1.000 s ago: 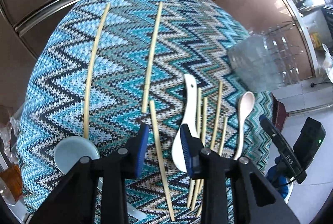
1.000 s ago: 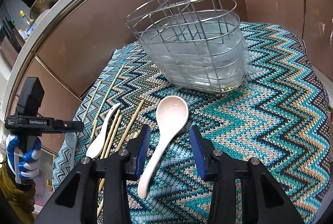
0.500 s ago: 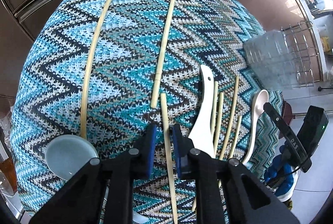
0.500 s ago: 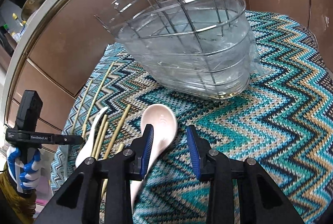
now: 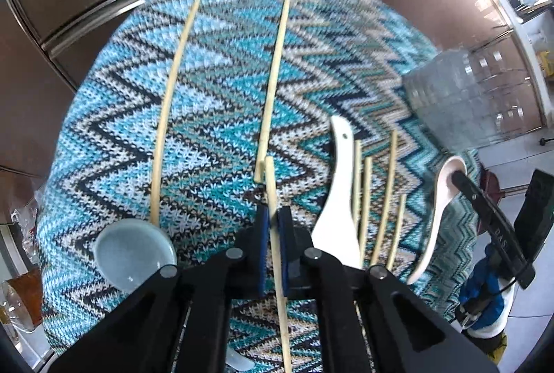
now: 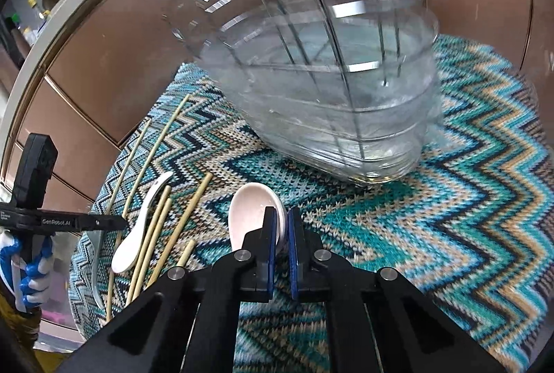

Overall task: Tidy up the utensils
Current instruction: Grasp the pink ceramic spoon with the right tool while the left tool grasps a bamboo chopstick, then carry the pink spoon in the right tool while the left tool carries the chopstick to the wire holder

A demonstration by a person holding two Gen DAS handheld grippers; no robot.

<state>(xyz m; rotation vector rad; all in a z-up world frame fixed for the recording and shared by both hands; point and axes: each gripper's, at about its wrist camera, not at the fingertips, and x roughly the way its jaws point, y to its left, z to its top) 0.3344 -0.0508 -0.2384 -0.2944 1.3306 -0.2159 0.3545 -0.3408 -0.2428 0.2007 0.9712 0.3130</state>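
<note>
Two claws, both clamped. Left claw [image 5: 273,236] pinched on a chopstick [image 5: 275,227], blue pads tight against its sides, stick running back under the claw and forward to a tip beside the near end of a longer chopstick [image 5: 273,75]. Right claw [image 6: 282,234] gripped on the pink spoon [image 6: 247,217], pads at the near rim of its bowl; handle hidden beneath the claw. Spread over a zigzag cloth [image 5: 214,130] covering the bench: a curved long stick [image 5: 169,109] at far left ending by a pale blue dish [image 5: 133,253], a white spoon [image 5: 337,200] right of the held chopstick, then a cluster of shorter sticks [image 5: 386,196] touching or just beside it. Wire rack [image 6: 329,89] with clear liner standing on the cloth beyond the pink spoon, blurred. Blue-gloved hand [image 6: 29,269] on the left claw's handle at the edge of the right view.
</note>
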